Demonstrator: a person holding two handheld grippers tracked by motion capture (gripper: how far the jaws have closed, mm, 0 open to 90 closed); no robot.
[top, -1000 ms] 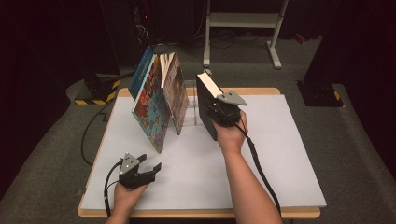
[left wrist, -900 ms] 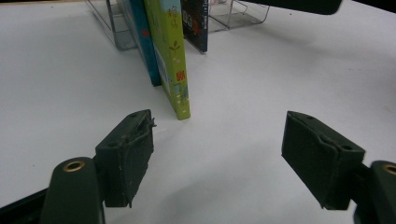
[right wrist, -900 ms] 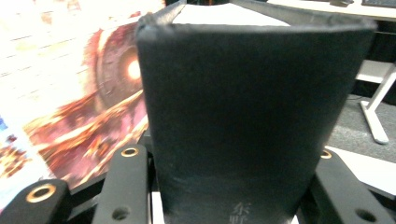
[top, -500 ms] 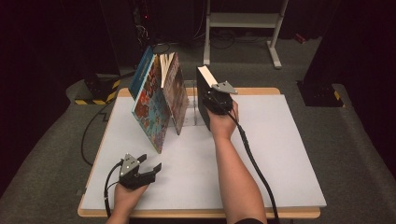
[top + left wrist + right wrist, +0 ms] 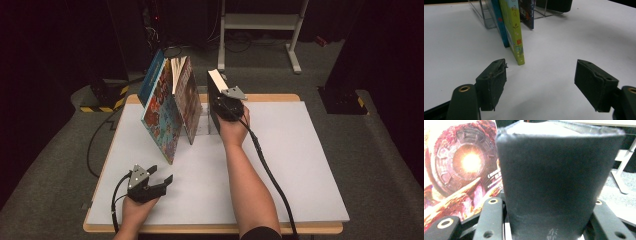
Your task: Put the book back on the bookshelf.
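Observation:
A thick black book (image 5: 214, 102) stands upright at the back middle of the white table (image 5: 295, 165), its pale page edges on top. My right gripper (image 5: 223, 108) is shut on its spine from the near side. In the right gripper view the black book (image 5: 554, 180) sits between both fingers (image 5: 491, 220). To its left, colourful books (image 5: 165, 115) lean in a clear stand (image 5: 204, 125). My left gripper (image 5: 163, 181) rests low at the table's front left, open and holding nothing. In the left gripper view the left gripper (image 5: 541, 75) faces a yellow-green book (image 5: 514, 32).
A red-orange cover (image 5: 461, 165) stands just left of the black book. The clear stand (image 5: 482, 15) has upright dividers. A metal frame (image 5: 260, 22) stands on the floor behind the table. A black cable (image 5: 270, 170) trails from my right gripper across the table.
My right hand has carried the black book left and away, closer to the leaning books in the stand. The left gripper has stayed in place.

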